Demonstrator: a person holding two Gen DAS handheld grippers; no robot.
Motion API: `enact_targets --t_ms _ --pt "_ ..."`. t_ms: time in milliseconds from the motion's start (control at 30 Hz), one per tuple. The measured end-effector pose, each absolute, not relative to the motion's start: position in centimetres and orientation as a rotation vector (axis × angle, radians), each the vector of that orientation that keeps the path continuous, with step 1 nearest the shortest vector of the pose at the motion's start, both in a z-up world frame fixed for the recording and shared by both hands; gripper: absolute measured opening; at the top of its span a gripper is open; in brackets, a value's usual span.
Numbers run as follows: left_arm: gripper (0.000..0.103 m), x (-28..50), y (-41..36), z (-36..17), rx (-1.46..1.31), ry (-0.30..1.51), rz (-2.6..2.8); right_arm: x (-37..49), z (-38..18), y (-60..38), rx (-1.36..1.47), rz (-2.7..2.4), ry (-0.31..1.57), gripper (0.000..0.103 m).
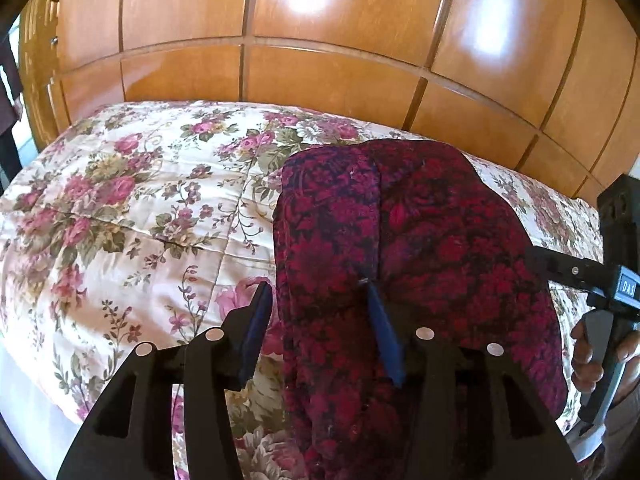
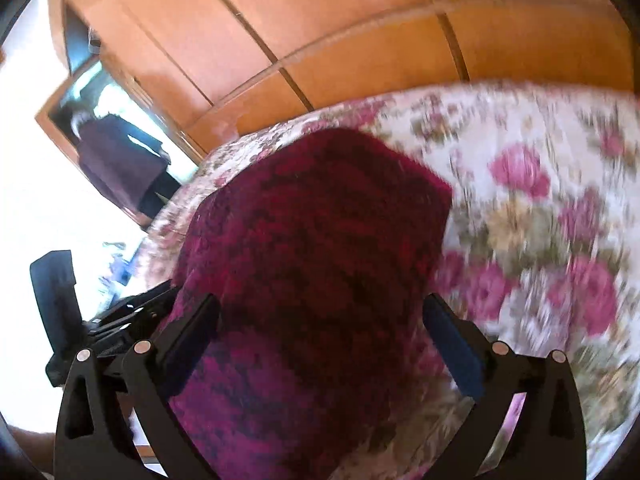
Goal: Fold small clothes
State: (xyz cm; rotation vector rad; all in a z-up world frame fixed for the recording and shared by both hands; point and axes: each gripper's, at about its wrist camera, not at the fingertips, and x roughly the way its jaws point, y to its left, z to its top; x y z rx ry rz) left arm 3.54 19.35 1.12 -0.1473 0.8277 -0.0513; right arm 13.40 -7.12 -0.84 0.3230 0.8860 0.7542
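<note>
A: Where's the cloth [image 1: 420, 248]?

B: Folded on the bed [image 1: 132, 208], at my twelve o'clock. Left gripper [image 1: 316, 296] is released, straddling its left edge. Right gripper [image 2: 320, 312] gapes wide.

A: Handling?

B: I'd judge it soft, light, floppy; pinch corners.

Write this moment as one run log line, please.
red garment folded on floral bedspread | left gripper open | right gripper open

free: flat floral quilted bedspread [image 1: 132, 208] lies bare across left half of my left view | blocked: red-purple patterned folded garment [image 1: 420, 240] centre-right | blocked: glossy wooden panelled wardrobe [image 1: 320, 60] along top | crowding: my right gripper [image 1: 532, 258] at right edge
</note>
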Motion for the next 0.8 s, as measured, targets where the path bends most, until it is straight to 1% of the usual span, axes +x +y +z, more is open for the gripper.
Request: enact_targets --t_ms 233,433,467,633,800 --pt "0.060 3.2 20.1 0.9 -0.164 0.825 -0.036 14.3 -3.4 -7.8 0.495 0.848 0.986 0.101" --pt "0.070 3.2 21.3 0.0 -0.210 0.843 -0.041 15.1 -4.9 -7.4 0.569 0.947 1.018 0.101" --pt "0.073 3.3 21.6 -0.3 -0.222 0.844 -0.048 15.4 -5.3 -7.3 0.586 0.974 1.022 0.101" --pt "0.073 3.6 22.6 -1.8 -0.265 0.841 -0.128 16.6 -6.3 -6.5 0.646 1.061 1.034 0.101" --pt "0.074 4.1 24.8 -3.4 -0.442 0.851 -0.237 17.7 -6.1 -5.5 0.650 1.079 1.043 0.101"
